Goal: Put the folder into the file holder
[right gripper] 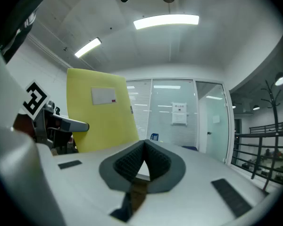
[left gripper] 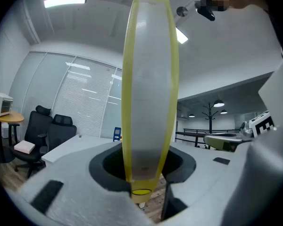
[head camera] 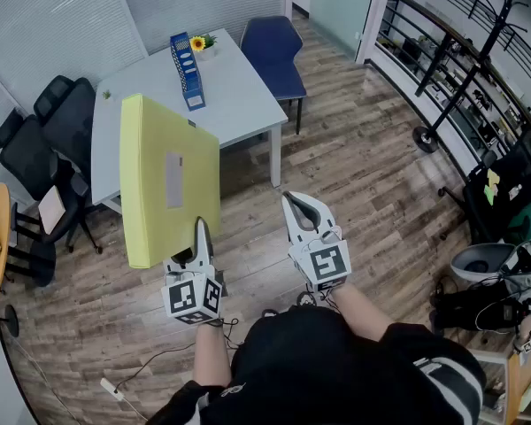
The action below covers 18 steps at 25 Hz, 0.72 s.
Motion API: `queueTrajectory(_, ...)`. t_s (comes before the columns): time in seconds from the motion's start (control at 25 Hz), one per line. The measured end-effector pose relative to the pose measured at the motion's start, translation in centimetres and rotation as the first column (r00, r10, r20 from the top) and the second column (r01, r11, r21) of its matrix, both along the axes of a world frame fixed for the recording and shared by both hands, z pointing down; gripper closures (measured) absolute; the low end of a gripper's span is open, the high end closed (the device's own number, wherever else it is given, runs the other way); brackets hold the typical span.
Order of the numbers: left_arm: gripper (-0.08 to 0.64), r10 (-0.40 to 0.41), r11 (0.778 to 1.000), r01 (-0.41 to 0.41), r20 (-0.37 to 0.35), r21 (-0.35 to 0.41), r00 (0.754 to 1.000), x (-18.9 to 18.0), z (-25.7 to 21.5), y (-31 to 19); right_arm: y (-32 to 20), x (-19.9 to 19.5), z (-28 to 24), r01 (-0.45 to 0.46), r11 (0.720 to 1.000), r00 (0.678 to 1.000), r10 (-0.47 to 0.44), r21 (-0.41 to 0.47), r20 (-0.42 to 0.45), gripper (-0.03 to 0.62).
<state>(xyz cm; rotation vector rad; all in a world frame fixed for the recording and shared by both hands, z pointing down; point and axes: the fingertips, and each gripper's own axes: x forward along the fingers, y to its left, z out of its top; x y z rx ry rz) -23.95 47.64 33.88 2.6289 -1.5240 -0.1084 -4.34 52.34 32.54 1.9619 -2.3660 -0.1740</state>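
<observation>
Head view: we see the left gripper (head camera: 200, 234) clamped on the lower edge of a flat yellow plastic folder (head camera: 168, 180) with a white label, held upright above the wood-pattern floor (head camera: 372, 175). The tall blue file holder (head camera: 187, 71) stands well apart on the white rectangular table (head camera: 239, 91). The right gripper (head camera: 294, 206) hangs beside the left. Left gripper view: we look at the folder (left gripper: 148, 102) edge-on, and the left gripper (left gripper: 142, 175) has its pads pressed on the folder's bottom. Right gripper view: the right gripper (right gripper: 144, 147) has its jaws together on nothing, and the folder (right gripper: 101, 109) rises at the left.
</observation>
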Motion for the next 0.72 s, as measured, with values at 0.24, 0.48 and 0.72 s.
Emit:
queueTrajectory(0.24,0.399,0.025,1.000,-0.025,0.008,-0.015,1.000,-1.8,1.0,-1.0,-1.0,-2.2,1.4,-0.026,1.000,0.999,0.026,0.000,0.033,0.588)
queueTrajectory(0.48,0.399,0.019,0.999,-0.018,0.020,-0.031,1.000,-3.0,1.8,-2.4,-2.3,-3.2,3.4,-0.011,0.998,0.999,0.013,-0.056,0.038,0.588)
queueTrajectory(0.72,0.399,-0.001,0.999,0.002,0.020,-0.039,1.000,-3.1,2.3,-5.7,-6.1,-2.9,4.1,0.003,0.997,1.000,-0.001,-0.073,0.026,0.588)
